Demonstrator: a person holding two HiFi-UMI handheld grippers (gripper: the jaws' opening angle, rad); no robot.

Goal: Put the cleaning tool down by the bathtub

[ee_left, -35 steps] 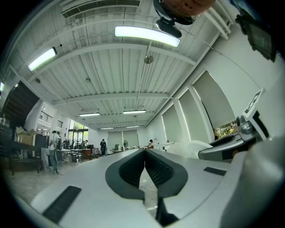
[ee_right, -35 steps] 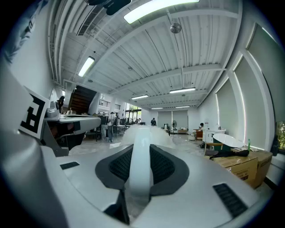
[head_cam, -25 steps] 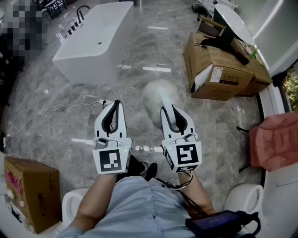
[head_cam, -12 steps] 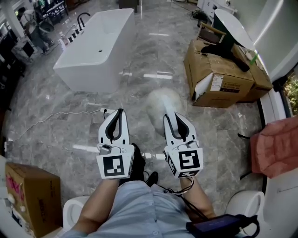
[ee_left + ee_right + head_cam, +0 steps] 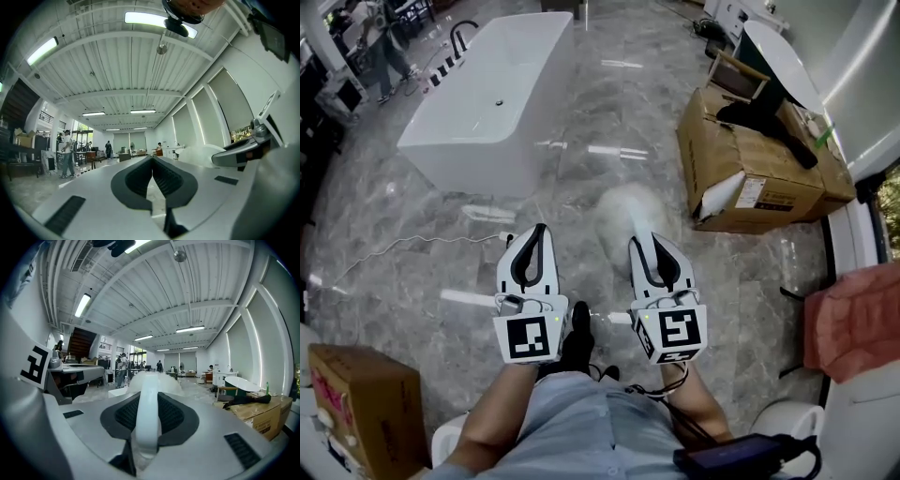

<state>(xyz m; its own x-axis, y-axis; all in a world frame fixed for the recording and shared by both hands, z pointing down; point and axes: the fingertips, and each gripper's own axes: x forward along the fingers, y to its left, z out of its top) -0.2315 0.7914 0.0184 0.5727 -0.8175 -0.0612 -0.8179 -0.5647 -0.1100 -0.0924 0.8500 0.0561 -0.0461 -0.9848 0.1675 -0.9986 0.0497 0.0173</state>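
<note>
A white bathtub (image 5: 487, 89) stands on the marble floor at the upper left of the head view. The cleaning tool is a duster with a fluffy white head (image 5: 623, 211) and a white handle (image 5: 147, 413). My right gripper (image 5: 643, 241) is shut on that handle, with the fluffy head (image 5: 154, 379) sticking out past the jaw tips. My left gripper (image 5: 533, 232) hangs beside it, shut with nothing between its jaws (image 5: 151, 161). Both grippers are held above the floor, some way short of the tub.
Open cardboard boxes (image 5: 750, 169) stand at the right, and a smaller box (image 5: 356, 394) sits at the lower left. A white cable (image 5: 403, 244) runs across the floor. A pink cloth (image 5: 853, 319) hangs at the right edge. A person (image 5: 389, 42) stands beyond the tub.
Both grippers keep their pose and the duster stays in the right one. The floor has shifted in view and a black shoe now shows between the grippers.
</note>
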